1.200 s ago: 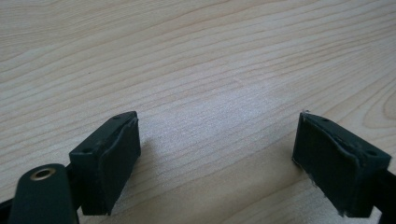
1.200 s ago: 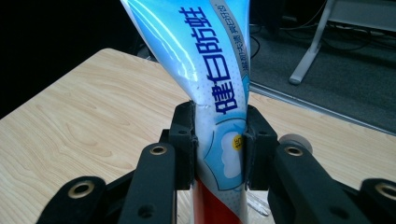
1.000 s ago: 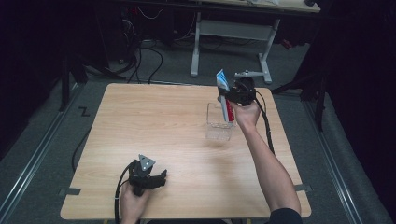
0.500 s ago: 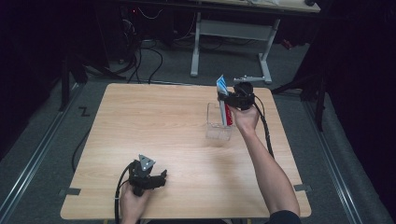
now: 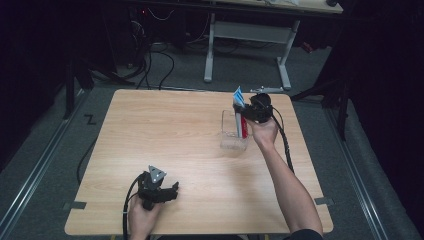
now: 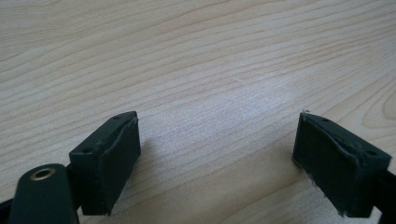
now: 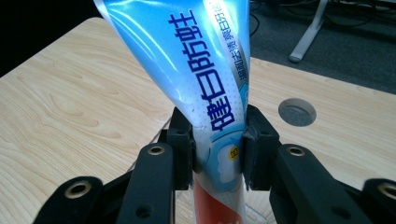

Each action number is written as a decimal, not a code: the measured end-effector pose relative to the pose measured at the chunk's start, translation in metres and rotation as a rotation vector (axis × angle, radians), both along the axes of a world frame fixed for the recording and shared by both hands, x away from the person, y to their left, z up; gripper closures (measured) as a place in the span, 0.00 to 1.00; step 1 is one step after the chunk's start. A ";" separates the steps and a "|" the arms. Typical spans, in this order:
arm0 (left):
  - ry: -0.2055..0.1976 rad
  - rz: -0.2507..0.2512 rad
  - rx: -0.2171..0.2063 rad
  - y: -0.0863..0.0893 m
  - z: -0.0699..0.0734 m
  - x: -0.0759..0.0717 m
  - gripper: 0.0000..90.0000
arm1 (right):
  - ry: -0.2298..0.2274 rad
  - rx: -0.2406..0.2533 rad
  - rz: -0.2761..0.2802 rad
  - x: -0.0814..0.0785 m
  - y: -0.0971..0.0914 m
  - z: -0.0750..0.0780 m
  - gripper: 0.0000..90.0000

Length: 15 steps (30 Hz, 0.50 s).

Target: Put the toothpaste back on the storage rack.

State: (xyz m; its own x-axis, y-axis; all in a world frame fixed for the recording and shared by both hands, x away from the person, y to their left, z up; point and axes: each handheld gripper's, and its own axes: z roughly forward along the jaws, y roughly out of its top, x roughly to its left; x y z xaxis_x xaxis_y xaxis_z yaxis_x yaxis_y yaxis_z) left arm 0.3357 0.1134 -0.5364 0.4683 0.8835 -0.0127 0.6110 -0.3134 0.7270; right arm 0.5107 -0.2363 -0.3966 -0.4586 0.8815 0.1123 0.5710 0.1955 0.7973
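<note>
A toothpaste tube [image 5: 239, 100], blue and white at its flat end and red lower down, stands upright with its lower end inside a clear plastic cup [image 5: 232, 137] at the table's right side. My right gripper [image 5: 248, 113] is shut on the tube [image 7: 205, 70], and both pads of the right gripper [image 7: 217, 147] press its sides just above the red part. Near the table's front edge my left gripper [image 5: 171, 192] rests low over the bare wood. In its own view the left gripper [image 6: 217, 154] is open with nothing between its jaws.
The wooden table [image 5: 160, 130] has a round cable hole [image 7: 297, 112] near its far right corner. A white-legged desk [image 5: 245, 45] and cables lie on the floor beyond the far edge. Cables trail from both grippers.
My right hand has sunk a little, bringing the toothpaste tube lower into the clear cup. The left hand has kept still.
</note>
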 end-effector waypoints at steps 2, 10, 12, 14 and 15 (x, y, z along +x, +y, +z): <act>0.000 0.000 0.000 0.000 0.000 0.000 0.17 | 0.006 -0.002 -0.004 0.000 -0.001 -0.003 0.76; 0.000 0.001 -0.001 0.000 0.000 0.000 0.17 | 0.016 -0.008 -0.003 -0.001 -0.003 -0.005 0.76; -0.001 0.003 -0.003 0.000 0.000 0.000 0.17 | 0.023 -0.009 -0.003 -0.002 -0.002 -0.005 0.76; -0.001 0.002 -0.003 0.000 0.000 0.000 0.17 | 0.025 -0.010 -0.003 -0.002 -0.002 -0.005 0.76; -0.001 0.002 -0.003 0.000 0.000 0.000 0.17 | 0.018 -0.011 -0.003 -0.003 -0.002 -0.006 0.76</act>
State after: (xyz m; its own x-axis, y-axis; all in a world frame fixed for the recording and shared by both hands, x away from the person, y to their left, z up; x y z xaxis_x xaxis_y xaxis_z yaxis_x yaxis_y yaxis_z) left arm 0.3355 0.1131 -0.5366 0.4661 0.8846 -0.0148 0.6107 -0.3097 0.7288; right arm 0.5072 -0.2386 -0.4026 -0.4539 0.8841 0.1109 0.5858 0.2023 0.7848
